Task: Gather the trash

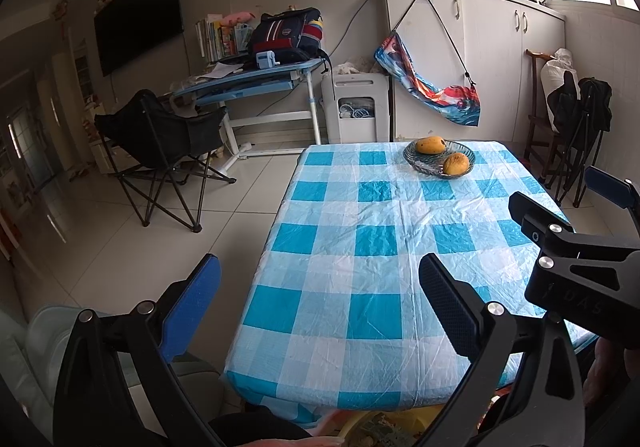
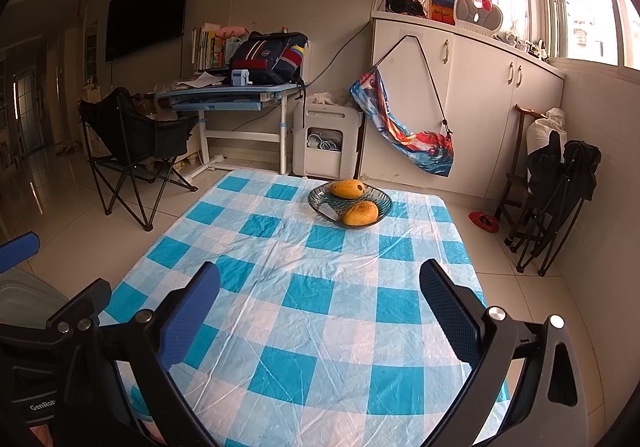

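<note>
A table with a blue-and-white checked plastic cloth (image 1: 360, 255) (image 2: 312, 311) fills the middle of both views. No loose trash shows on its top. My left gripper (image 1: 320, 303) is open and empty above the table's near left edge. My right gripper (image 2: 320, 307) is open and empty above the table's near part; it also shows in the left wrist view (image 1: 568, 199) at the right. A yellow container (image 1: 384, 427) with scraps inside peeks out below the table's near edge.
A glass bowl (image 1: 439, 158) (image 2: 349, 201) with two mangoes sits at the table's far end. A black folding chair (image 1: 168, 143) stands on the tiled floor to the left, a desk (image 1: 248, 83) and white cabinets (image 1: 480, 59) behind. Folded chairs (image 2: 560, 199) lean at the right.
</note>
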`<state>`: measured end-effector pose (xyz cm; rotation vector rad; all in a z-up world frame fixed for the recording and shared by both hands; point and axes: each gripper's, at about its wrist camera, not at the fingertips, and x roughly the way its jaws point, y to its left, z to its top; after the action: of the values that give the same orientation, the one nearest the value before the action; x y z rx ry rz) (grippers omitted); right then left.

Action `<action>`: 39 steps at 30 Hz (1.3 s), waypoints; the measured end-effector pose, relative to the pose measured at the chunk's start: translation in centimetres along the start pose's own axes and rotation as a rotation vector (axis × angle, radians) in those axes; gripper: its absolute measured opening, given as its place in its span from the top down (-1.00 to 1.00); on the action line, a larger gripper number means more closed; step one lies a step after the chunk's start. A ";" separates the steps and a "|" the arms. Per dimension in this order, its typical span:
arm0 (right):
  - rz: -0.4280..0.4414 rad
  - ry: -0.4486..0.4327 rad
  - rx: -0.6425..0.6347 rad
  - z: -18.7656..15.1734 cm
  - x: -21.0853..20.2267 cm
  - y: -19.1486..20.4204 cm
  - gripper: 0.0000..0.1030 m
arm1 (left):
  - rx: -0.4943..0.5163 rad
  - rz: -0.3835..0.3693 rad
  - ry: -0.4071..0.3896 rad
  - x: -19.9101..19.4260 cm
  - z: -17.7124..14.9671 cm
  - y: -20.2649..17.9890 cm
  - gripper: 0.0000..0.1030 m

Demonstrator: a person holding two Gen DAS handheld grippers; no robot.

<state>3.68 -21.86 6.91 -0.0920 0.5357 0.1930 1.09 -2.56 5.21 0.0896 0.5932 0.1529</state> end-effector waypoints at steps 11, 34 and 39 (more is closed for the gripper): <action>0.000 0.001 0.000 0.0 0.0 0.0 -0.85 | -0.004 -0.003 0.001 0.2 0.0 -0.1 -0.86; -0.017 0.006 -0.014 0.1 1.0 -0.2 -0.85 | -0.015 -0.032 -0.067 -1.0 0.8 0.5 -0.86; -0.017 0.021 -0.010 -0.2 1.0 -0.2 -0.85 | -0.024 -0.041 -0.016 -0.7 0.9 1.0 -0.86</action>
<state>4.43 -21.95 6.22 -0.1080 0.5549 0.1779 0.91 -1.76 6.46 0.0554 0.5767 0.1191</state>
